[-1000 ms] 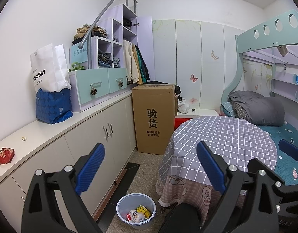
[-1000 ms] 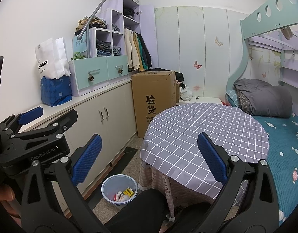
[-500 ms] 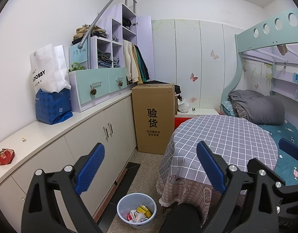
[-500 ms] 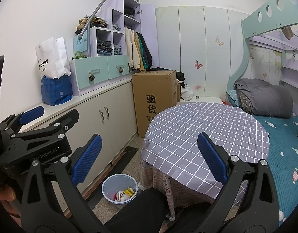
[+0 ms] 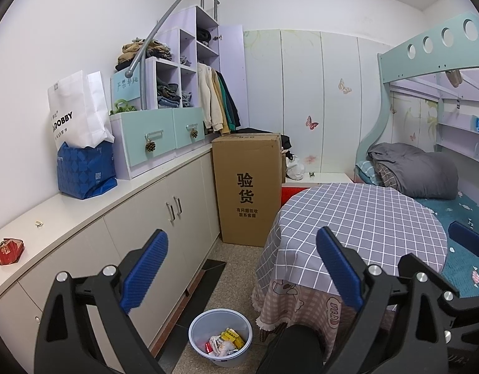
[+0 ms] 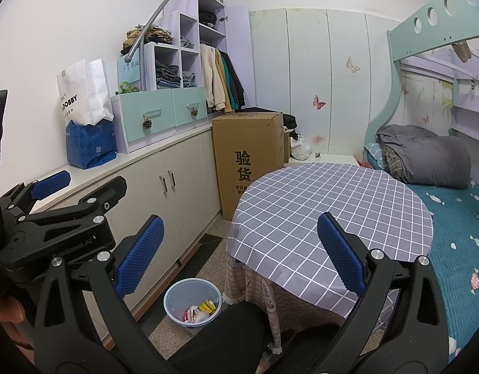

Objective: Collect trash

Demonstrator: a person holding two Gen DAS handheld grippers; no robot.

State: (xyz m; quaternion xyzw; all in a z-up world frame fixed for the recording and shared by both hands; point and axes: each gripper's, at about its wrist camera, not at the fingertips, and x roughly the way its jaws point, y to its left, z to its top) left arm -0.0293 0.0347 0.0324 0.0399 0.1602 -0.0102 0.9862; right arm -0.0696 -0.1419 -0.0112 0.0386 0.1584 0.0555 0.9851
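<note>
A pale blue trash bin (image 5: pixel 220 336) (image 6: pixel 192 302) stands on the floor between the cabinets and the round table, with wrappers inside. A red crumpled packet (image 5: pixel 9 251) and a tiny scrap (image 5: pixel 38 223) lie on the white counter at the left. My left gripper (image 5: pixel 241 269) is open and empty, high above the bin. My right gripper (image 6: pixel 239 255) is also open and empty, over the table's near edge. The left gripper (image 6: pixel 49 193) shows at the left of the right wrist view. The right one's blue fingertip (image 5: pixel 467 238) shows at the right of the left wrist view.
A round table with a grey checked cloth (image 5: pixel 358 218) fills the middle right. A tall cardboard box (image 5: pixel 249 187) stands beyond the cabinets (image 5: pixel 164 218). Bags (image 5: pixel 83 155) and drawers sit on the counter. A bunk bed (image 5: pixel 426 171) lies right. A person's dark-clothed knee (image 6: pixel 227 336) is at the bottom.
Nothing has been grasped or let go. Both views have shifted only slightly; the grippers stay open in the same pose.
</note>
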